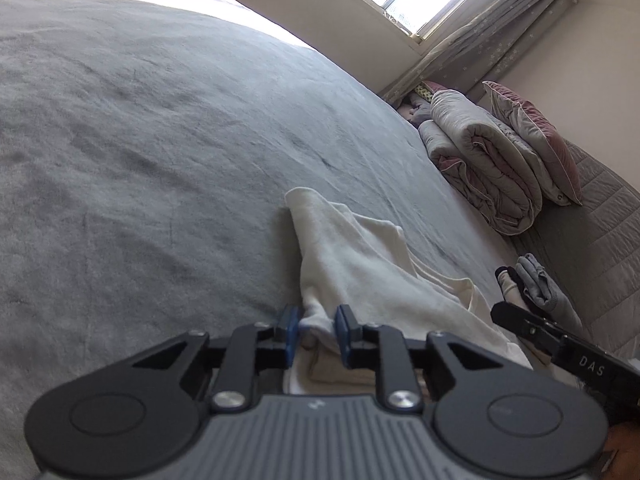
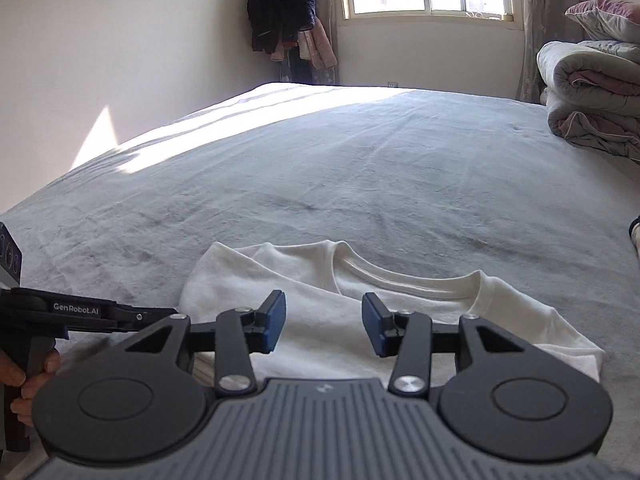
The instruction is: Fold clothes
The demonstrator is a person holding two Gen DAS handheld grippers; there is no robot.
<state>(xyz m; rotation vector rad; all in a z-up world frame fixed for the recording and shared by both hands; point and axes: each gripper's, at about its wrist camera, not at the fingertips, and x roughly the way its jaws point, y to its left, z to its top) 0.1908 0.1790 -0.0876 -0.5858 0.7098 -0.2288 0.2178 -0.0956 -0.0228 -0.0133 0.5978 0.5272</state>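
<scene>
A white T-shirt [image 1: 360, 264] [image 2: 320, 292] lies on the grey bed cover [image 1: 160, 140] [image 2: 360, 168], its collar away from me and its left side folded over. My left gripper [image 1: 316, 330] is down at the shirt's left edge. Its blue pads stand a narrow way apart, and a bunched fold of the shirt sits loosely between them. It enters the right wrist view from the left [image 2: 168, 313], tips hidden behind my right gripper. My right gripper [image 2: 324, 326] hovers open just over the shirt's near part, with nothing between its pads. It also shows side-on [image 1: 504, 312].
Folded quilts [image 1: 480, 168] [image 2: 592, 92] and a pillow [image 1: 536, 136] are stacked along the bed's right side. A small pile of dark and grey clothes [image 1: 532, 284] lies near the shirt. Garments [image 2: 284, 12] hang in the far corner. A person's hand [image 2: 28, 380] grips the left handle.
</scene>
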